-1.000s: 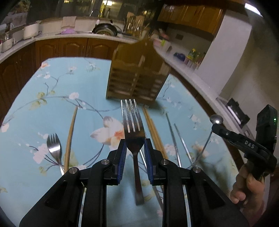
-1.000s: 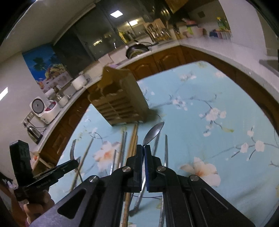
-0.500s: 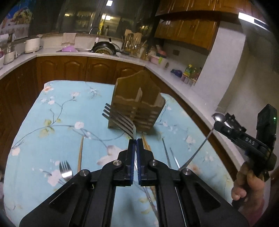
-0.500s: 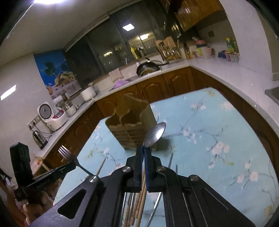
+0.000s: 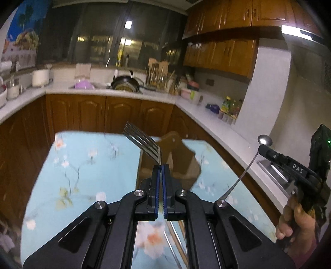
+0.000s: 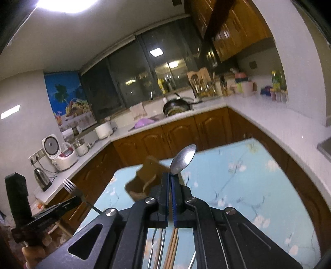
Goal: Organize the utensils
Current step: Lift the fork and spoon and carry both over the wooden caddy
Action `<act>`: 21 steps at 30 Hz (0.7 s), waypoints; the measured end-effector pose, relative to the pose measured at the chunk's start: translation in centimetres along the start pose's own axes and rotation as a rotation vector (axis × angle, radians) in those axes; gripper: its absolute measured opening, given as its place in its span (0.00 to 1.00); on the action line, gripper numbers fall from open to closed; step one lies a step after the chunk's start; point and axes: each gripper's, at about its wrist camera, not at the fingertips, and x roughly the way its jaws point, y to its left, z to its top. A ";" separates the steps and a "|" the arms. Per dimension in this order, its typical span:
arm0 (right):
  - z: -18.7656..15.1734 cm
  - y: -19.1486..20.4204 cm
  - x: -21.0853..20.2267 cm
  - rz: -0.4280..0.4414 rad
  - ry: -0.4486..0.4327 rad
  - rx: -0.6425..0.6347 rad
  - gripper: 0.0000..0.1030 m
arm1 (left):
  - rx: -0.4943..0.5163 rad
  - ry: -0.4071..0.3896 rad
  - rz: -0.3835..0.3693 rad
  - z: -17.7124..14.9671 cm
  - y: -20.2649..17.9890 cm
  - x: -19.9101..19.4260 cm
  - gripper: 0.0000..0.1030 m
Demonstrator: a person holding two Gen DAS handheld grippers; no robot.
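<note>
With both utensils lifted above the bench (image 5: 86, 165), left tool (image 5: 160, 165) is clenched on the fork (image 5: 142, 142), right tool (image 6: 170, 175) on the spoon (image 6: 183, 159). Carry each over the wooden holder (image 6: 144, 182), tip handle-down, then release. Holder's contents can't be made out.

Dim kitchen; a ceiling light (image 6: 66, 4) blows out at eleven o'clock (right view), the tablecloth (image 5: 86, 165) smears with motion blur, edges bend and darken.
</note>
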 end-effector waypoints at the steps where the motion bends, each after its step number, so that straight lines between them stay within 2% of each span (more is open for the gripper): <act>1: 0.3 0.3 0.2 -0.004 -0.011 -0.009 0.02 | 0.008 -0.009 0.005 0.6 -0.1 0.4 0.02; 5: 1.9 1.5 2.2 -0.033 -0.054 -0.063 0.02 | 0.049 -0.038 0.038 3.1 -0.4 2.7 0.02; 11: 3.1 2.6 5.9 -0.066 -0.088 -0.135 0.02 | 0.092 -0.025 0.081 5.1 -0.1 7.3 0.02; 15: 2.3 2.8 8.9 -0.075 -0.065 -0.177 0.02 | 0.113 0.010 0.114 4.7 0.3 10.4 0.02; 21: -0.4 2.2 12.5 -0.072 0.017 -0.206 0.02 | 0.135 0.087 0.135 2.0 0.9 13.9 0.02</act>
